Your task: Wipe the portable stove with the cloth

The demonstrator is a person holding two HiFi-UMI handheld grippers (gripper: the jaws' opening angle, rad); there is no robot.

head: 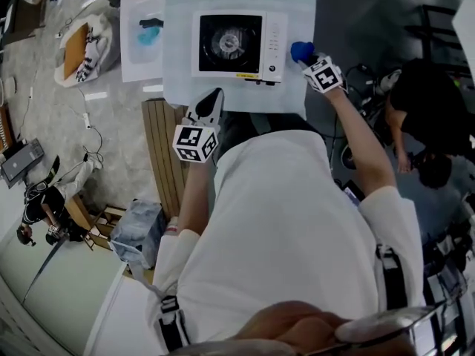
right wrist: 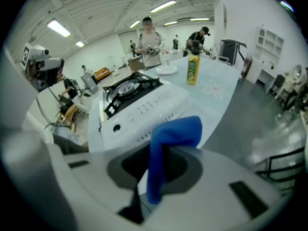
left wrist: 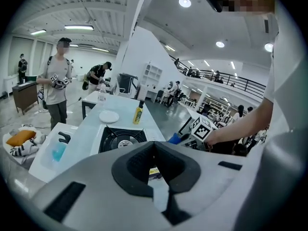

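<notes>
The white portable stove (head: 231,44) with its black burner sits on the pale blue table (head: 178,87). It also shows in the left gripper view (left wrist: 120,140) and the right gripper view (right wrist: 139,100). My right gripper (head: 306,58) hovers just off the stove's right side, shut on a blue cloth (head: 300,50). That cloth (right wrist: 169,143) hangs folded over the right gripper (right wrist: 160,150) between its jaws. My left gripper (head: 214,99) is at the table's near edge in front of the stove. The left gripper (left wrist: 155,147) is shut with nothing in it.
A yellow bottle (right wrist: 193,70) and a white plate (left wrist: 109,116) stand beyond the stove. A white side table (head: 141,32) with a blue item is to the left. A wooden bench (head: 165,154) sits below it. People (head: 423,124) crouch at the right.
</notes>
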